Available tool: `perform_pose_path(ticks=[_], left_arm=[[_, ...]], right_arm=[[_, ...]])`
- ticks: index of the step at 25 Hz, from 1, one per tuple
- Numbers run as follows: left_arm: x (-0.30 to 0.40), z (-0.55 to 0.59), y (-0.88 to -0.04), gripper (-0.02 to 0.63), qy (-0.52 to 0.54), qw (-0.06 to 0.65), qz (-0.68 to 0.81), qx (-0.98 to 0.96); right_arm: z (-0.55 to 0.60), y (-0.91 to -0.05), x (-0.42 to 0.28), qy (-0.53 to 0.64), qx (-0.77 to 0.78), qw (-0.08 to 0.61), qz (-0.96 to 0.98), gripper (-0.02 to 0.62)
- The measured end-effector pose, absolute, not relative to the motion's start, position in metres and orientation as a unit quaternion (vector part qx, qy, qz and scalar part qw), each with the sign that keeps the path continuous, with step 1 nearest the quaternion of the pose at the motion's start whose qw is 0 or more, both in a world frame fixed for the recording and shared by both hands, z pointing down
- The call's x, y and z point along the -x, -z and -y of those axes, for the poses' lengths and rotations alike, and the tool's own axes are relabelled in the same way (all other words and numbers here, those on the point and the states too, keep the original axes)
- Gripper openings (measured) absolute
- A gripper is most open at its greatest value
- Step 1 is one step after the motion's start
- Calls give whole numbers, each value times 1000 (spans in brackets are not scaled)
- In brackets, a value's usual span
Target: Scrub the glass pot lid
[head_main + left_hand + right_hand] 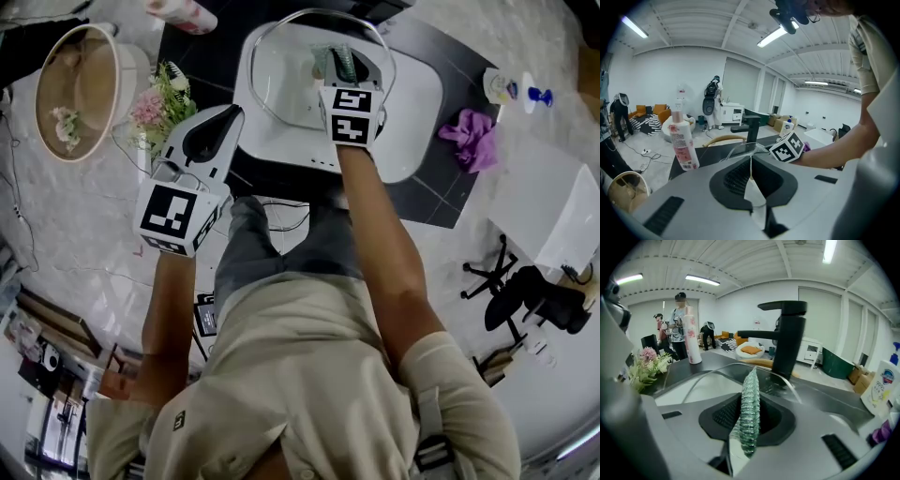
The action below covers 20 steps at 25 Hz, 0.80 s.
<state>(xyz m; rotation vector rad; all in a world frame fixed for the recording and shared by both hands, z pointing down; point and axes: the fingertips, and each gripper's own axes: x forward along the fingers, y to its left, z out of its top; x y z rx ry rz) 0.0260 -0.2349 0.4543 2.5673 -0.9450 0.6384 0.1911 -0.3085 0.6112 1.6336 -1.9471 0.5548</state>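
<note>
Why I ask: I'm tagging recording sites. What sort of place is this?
Probably an open lab or workshop with a wash station: white basin, black faucet, office chair, ceiling strip lights.

A white ceramic basin sits on the dark table, with a black tap behind it. Over the basin is a round glass pot lid, its left rim clamped in the left hand-held gripper. The right hand-held gripper clamps a green mesh scrubber over the lid. Pink artificial flowers stand left of the basin and a crumpled purple cloth lies right of it.
</note>
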Motion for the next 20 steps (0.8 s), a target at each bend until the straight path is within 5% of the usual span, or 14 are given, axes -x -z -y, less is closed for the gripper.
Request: perform_pose_path(ticks=[8,20], left_arm=[[-91,238,-453,23,-227,164,293,-914],[-112,234,-453,23,-230,161,281,-918]], right_arm=[[268,-611,-320,-199,-672,279,656,91],[252,-611,-332,-211,-678,272,650,91]])
